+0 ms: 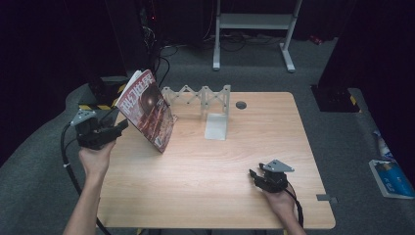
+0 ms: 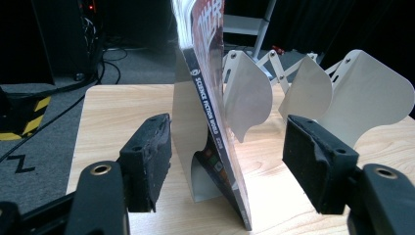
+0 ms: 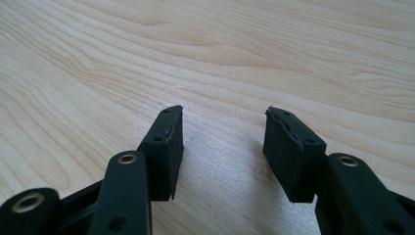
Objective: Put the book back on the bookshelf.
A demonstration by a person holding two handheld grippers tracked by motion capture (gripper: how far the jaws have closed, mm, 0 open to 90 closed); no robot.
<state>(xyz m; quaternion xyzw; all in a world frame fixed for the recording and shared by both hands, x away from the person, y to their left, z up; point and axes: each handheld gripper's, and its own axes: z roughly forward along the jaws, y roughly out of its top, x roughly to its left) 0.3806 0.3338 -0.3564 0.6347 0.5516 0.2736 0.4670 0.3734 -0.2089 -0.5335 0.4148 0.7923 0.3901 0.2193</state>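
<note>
Left hand-held gripper (image 2: 225, 161) wide, magazine (image 2: 208, 98) spine between pads untouched; high view: magazine leans on rack (image 1: 200, 100). Right hand-held gripper (image 3: 222, 147) wide, empty, over surface (image 3: 244, 49).

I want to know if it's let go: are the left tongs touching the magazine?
Apart. The left gripper view shows the left tongs wide open, with the magazine standing between the pads and a clear gap on each side.

"SCIENCE FICTION WORLD" on magazine spine (image 2: 211, 122)

Glossy paper magazine (image 2: 215, 122), smooth matt white metal bookend rack (image 2: 303, 93), pale wood-grain table (image 3: 244, 44), grey carpet floor (image 1: 254, 78)
</note>
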